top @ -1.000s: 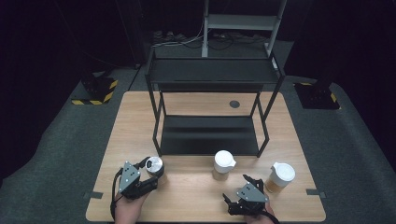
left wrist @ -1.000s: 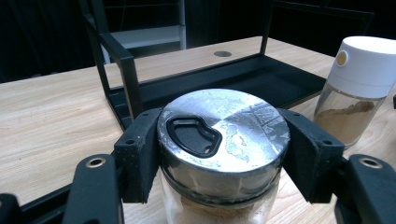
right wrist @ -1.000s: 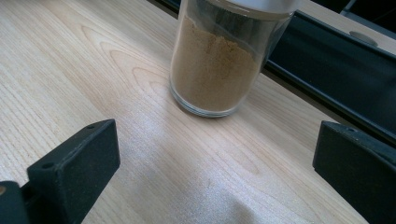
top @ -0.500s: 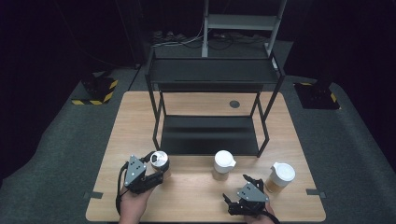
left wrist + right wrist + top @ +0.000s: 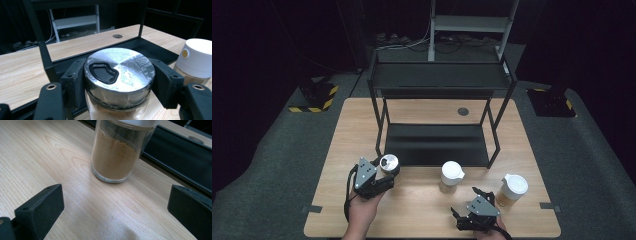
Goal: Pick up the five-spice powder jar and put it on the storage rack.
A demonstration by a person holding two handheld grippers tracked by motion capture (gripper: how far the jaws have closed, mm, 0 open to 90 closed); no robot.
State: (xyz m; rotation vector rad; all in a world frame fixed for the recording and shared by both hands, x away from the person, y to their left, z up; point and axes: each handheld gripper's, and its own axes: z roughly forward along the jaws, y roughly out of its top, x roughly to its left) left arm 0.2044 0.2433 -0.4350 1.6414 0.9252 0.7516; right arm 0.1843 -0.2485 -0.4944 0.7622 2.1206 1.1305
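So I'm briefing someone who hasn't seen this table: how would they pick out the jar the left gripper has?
Start at the black two-tier rack on the wooden table. At its front left leg, the left gripper clamps the metal-lidded jar between its fingers. The two other jars have white caps; this one's lid is silver.

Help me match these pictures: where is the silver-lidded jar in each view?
High view: silver-lidded jar at lower left, in the left tool, before the black rack.
Left gripper view: jar centre, between the jaws.
Right gripper view: not in it.
Shared landmark: the black rack's lower shelf.
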